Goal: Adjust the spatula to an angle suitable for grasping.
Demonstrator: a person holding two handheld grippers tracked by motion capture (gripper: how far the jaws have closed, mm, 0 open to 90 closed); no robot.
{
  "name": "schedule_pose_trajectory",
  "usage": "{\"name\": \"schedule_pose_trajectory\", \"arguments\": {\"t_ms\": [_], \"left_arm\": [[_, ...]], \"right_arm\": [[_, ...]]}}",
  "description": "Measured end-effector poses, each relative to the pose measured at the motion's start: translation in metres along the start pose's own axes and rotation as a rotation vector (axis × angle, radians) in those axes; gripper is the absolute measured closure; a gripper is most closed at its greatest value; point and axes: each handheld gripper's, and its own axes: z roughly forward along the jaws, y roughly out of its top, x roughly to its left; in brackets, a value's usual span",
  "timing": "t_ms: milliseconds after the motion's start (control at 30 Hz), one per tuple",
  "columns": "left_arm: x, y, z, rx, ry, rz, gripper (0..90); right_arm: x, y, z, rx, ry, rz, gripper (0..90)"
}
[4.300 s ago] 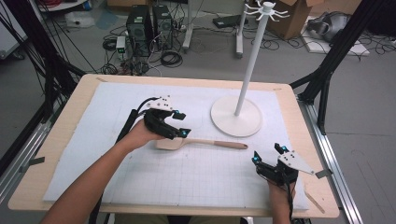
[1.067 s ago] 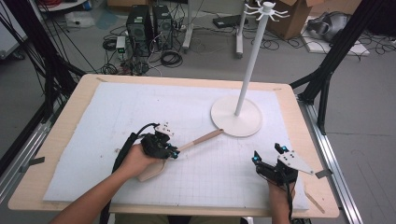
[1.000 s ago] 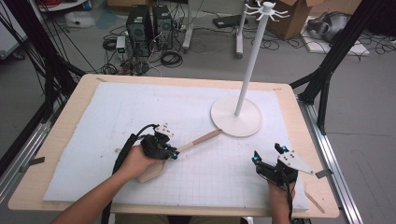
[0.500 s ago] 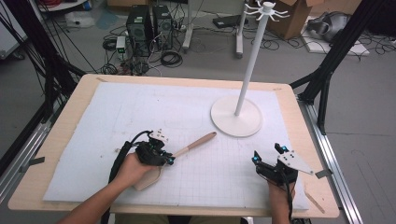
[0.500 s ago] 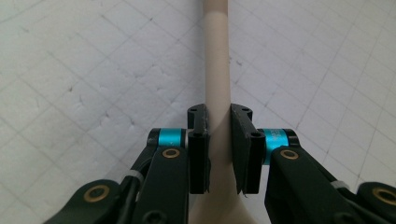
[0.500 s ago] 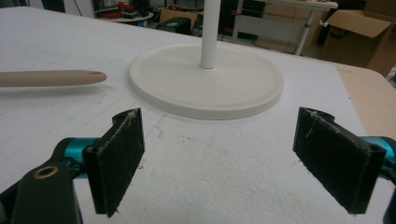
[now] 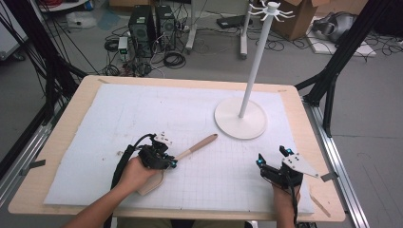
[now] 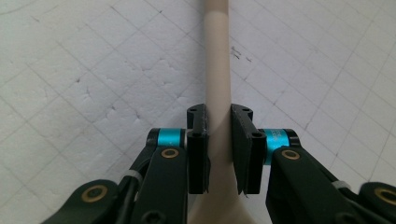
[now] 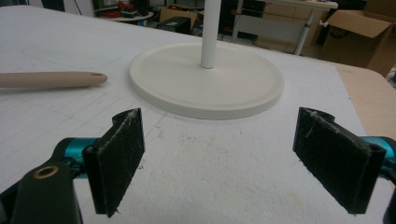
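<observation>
- The left gripper (image 7: 172, 163) has its fingers (image 8: 197, 151) clamped on the neck of the wooden spatula (image 7: 190, 151), near the bench's (image 7: 90, 85) front-left part; its handle points toward the white stand (image 7: 240, 118).
- The hold looks narrow on a round, smooth shaft, so the spatula may swivel or slide out if swung quickly.
- A raised handle tip could knock the stand's pole.
- The right gripper (image 7: 272, 163) rests near the front-right corner, fingers (image 9: 119, 156) wide apart, holding nothing.
- White gridded foam sheet (image 7: 157, 109) covers the wood top; cables, computer towers (image 7: 152, 23) and cardboard boxes (image 7: 309, 14) lie on the floor beyond.

Black hand-held gripper (image 8: 218, 140), teal collars, brass screws, black cable, grey plate
</observation>
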Motion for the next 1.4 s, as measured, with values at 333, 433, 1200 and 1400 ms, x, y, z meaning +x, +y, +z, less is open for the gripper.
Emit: {"name": "schedule_pose_trajectory", "arguments": {"t_ms": [333, 433, 1200, 1400], "left_arm": [[0.026, -0.006, -0.043, -0.342, -0.067, -0.03, 34.1], [0.036, -0.015, -0.057, -0.444, -0.086, -0.009, 25.5], [0.071, -0.08, -0.092, -0.762, 0.103, -0.117, 16.9], [0.069, -0.076, -0.092, -0.765, 0.097, -0.12, 17.1]], "right_arm": [[0.0, 0.0, 0.0, 0.003, -0.002, -0.005, 15.6], [0.0, 0.0, 0.0, 0.002, -0.004, -0.007, 15.6], [0.002, 0.001, 0.003, 0.022, -0.011, -0.028, 15.6], [0.002, 0.001, 0.003, 0.026, -0.012, -0.023, 15.6]]}}
